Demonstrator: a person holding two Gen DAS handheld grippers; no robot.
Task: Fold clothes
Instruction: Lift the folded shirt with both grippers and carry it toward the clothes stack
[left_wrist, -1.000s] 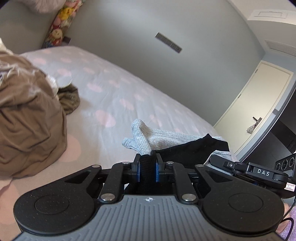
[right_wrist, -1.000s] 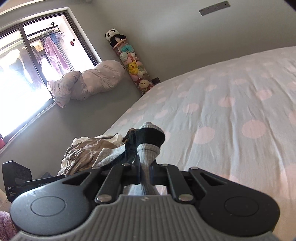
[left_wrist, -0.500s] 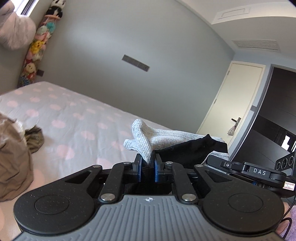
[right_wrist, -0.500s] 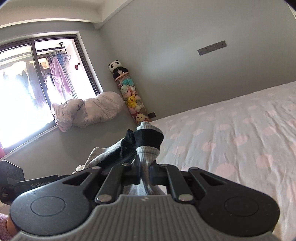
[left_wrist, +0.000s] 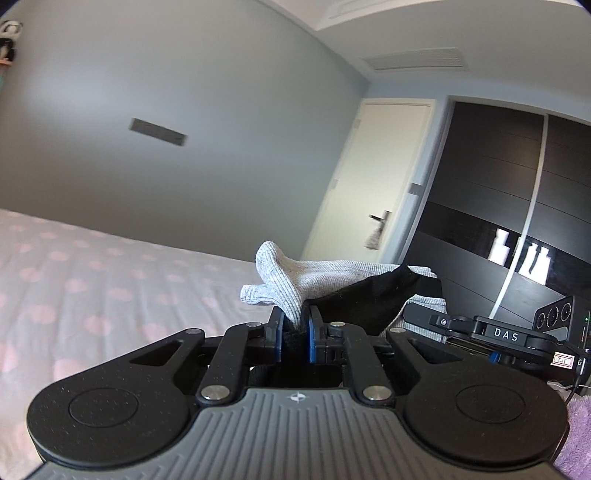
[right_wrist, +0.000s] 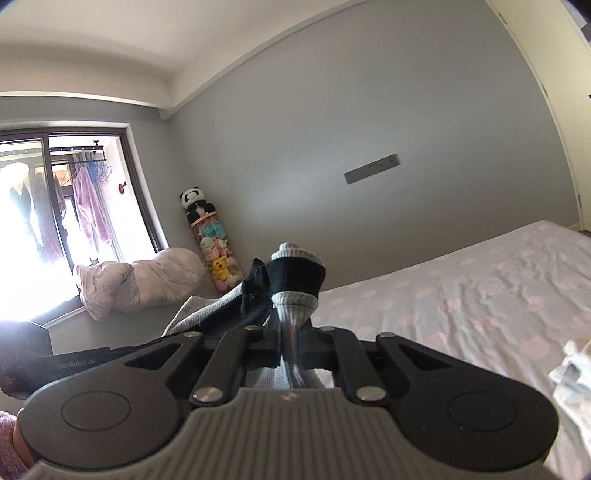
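A grey and black garment (left_wrist: 317, 273) is stretched between both grippers, above the bed. My left gripper (left_wrist: 295, 325) is shut on one end, where a grey knit flap and black fabric stick out past the blue pads. My right gripper (right_wrist: 293, 332) is shut on the other end (right_wrist: 295, 277), a grey cuff with a black band standing up from the jaws. The right gripper's body (left_wrist: 491, 332) shows at the right of the left wrist view. The left gripper's body (right_wrist: 74, 363) shows at the left of the right wrist view.
The bed (left_wrist: 92, 280) has a pale sheet with pink dots. A white door (left_wrist: 373, 177) and a dark wardrobe (left_wrist: 498, 206) stand beyond it. A window (right_wrist: 55, 221), a bundled duvet (right_wrist: 140, 284) and a stack of plush toys (right_wrist: 210, 240) are at the far left. A white cloth (right_wrist: 572, 369) lies at the right edge.
Both grippers rose with the garment held between them and tipped up toward level. The brown clothes pile dropped out of view, and walls, door and window now fill the frames.
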